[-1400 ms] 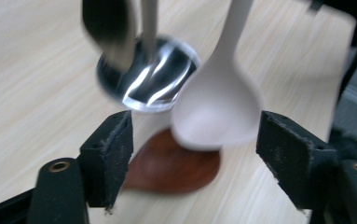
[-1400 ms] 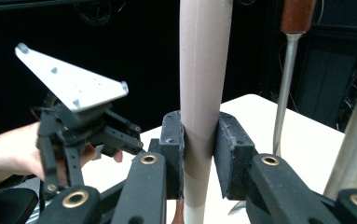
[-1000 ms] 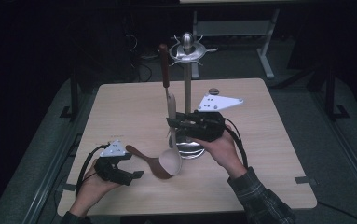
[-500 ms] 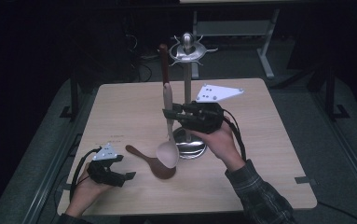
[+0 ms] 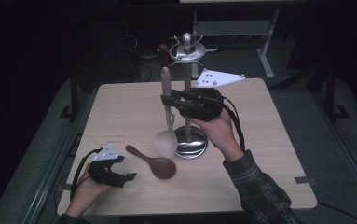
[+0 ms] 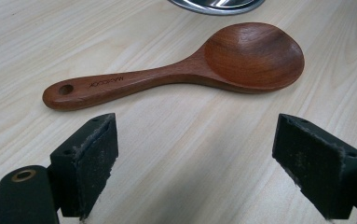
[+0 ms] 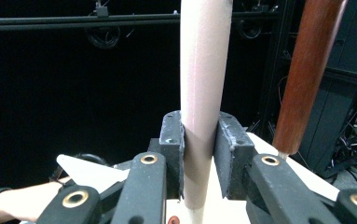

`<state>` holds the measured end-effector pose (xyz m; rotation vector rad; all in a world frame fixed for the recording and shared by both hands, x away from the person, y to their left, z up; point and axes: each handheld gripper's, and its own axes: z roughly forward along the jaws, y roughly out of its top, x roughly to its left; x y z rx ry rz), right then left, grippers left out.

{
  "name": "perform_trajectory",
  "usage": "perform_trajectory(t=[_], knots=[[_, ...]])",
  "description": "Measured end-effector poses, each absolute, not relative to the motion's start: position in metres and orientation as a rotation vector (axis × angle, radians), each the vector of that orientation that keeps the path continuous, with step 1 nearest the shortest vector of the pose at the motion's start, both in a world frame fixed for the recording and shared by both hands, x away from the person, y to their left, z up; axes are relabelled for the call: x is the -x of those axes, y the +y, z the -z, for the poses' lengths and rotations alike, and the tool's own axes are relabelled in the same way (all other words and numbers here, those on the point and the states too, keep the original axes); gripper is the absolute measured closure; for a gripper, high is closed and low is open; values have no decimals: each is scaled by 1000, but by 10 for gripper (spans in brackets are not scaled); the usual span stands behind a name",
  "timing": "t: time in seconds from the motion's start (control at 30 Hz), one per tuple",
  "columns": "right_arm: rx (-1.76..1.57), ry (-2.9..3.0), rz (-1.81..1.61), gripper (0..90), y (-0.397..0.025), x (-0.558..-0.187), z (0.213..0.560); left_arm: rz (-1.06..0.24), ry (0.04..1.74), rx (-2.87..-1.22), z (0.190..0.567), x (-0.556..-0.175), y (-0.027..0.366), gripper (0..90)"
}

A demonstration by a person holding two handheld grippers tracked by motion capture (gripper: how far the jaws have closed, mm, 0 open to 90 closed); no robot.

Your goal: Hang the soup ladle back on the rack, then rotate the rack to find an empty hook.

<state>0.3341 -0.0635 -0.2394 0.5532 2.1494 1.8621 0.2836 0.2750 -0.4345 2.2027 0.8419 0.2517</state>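
My right gripper (image 5: 169, 101) is shut on the handle of a pale wooden spoon (image 5: 166, 140) and holds it upright, bowl down, just left of the metal utensil stand (image 5: 187, 49). In the right gripper view the pale handle (image 7: 203, 70) is clamped between the pads, with my right gripper (image 7: 199, 154) around it. A dark brown spoon (image 5: 152, 162) lies flat on the table. My left gripper (image 5: 126, 169) rests open near the front left, short of that spoon's handle. The left gripper view shows the brown spoon (image 6: 181, 70) beyond my left gripper (image 6: 209, 172), whose jaws stand wide apart.
A dark red-brown utensil handle (image 5: 163, 51) hangs at the stand's top; it appears as a brown handle (image 7: 306, 70) to the right of the pale one. The stand's round steel base (image 5: 191, 148) sits mid-table. The wooden table (image 5: 120, 107) has dark floor all around.
My right gripper has risen with the pale spoon, lifting its bowl off the table beside the stand. My left gripper has drawn back a little to the left, away from the brown spoon.
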Motion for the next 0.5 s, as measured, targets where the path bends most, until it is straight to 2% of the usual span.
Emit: perform_trajectory(t=[0.5], knots=[[-595, 2121, -1871, 742, -67, -343, 236, -241, 838, -2205, 435, -284, 274, 138]])
